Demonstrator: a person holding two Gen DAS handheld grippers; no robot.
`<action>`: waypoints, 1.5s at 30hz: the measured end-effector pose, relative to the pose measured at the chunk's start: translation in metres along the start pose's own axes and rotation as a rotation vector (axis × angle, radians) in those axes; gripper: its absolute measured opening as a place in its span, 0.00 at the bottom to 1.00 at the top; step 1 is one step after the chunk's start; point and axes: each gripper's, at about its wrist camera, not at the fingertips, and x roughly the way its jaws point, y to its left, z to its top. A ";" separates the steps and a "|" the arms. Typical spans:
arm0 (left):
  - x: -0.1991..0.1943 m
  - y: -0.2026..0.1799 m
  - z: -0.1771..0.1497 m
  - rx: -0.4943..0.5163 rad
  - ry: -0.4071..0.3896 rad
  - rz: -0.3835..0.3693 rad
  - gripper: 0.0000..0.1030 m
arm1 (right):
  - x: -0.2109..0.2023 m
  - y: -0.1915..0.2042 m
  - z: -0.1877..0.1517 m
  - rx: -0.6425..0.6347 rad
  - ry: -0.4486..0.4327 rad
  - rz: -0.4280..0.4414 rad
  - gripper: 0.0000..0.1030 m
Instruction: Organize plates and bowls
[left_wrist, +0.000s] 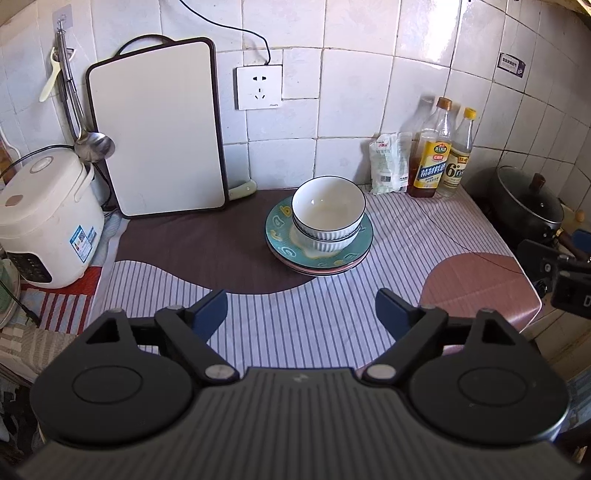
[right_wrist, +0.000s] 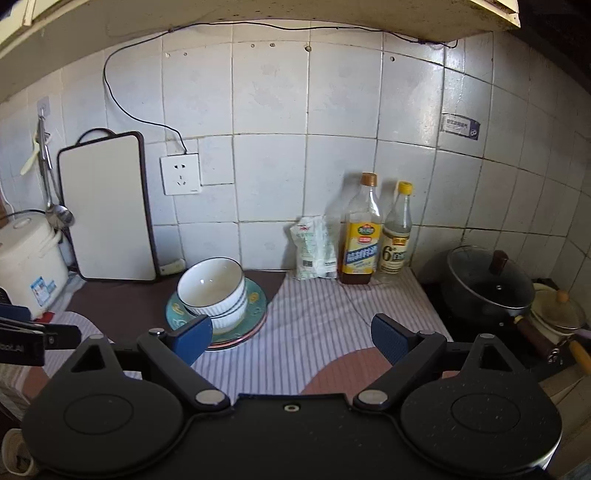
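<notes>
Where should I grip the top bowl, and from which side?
Pinch the top bowl's near rim, one finger inside, one outside, coming from above and the open front. It sits nested upright in a second bowl, so its ribbed wall is mostly exposed, but too wide to span.

We look from two cameras, each mounted just behind its own gripper's fingers and aimed forward and downward over a striped tablecloth (left_wrist: 295, 325) toward a tiled wall. From the left gripper (left_wrist: 301, 314) the stacked bowls (left_wrist: 328, 218) lie straight ahead and fairly near. From the right gripper (right_wrist: 291, 338) we sit further back, with the bowls (right_wrist: 214, 291) ahead to the left. Both views share the cutting board (left_wrist: 159, 133), bottles (right_wrist: 362, 236) and pot (right_wrist: 487, 284), and each catches the other gripper at its edge.
</notes>
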 end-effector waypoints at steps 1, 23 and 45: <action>-0.001 0.000 -0.001 -0.002 -0.003 0.002 0.90 | -0.001 -0.001 -0.001 0.007 0.003 0.008 0.92; -0.007 -0.003 -0.016 0.007 -0.080 0.057 1.00 | 0.000 -0.004 -0.013 0.048 0.031 -0.051 1.00; -0.001 0.002 -0.027 -0.030 -0.092 0.050 1.00 | -0.011 0.010 -0.022 0.015 -0.003 -0.002 1.00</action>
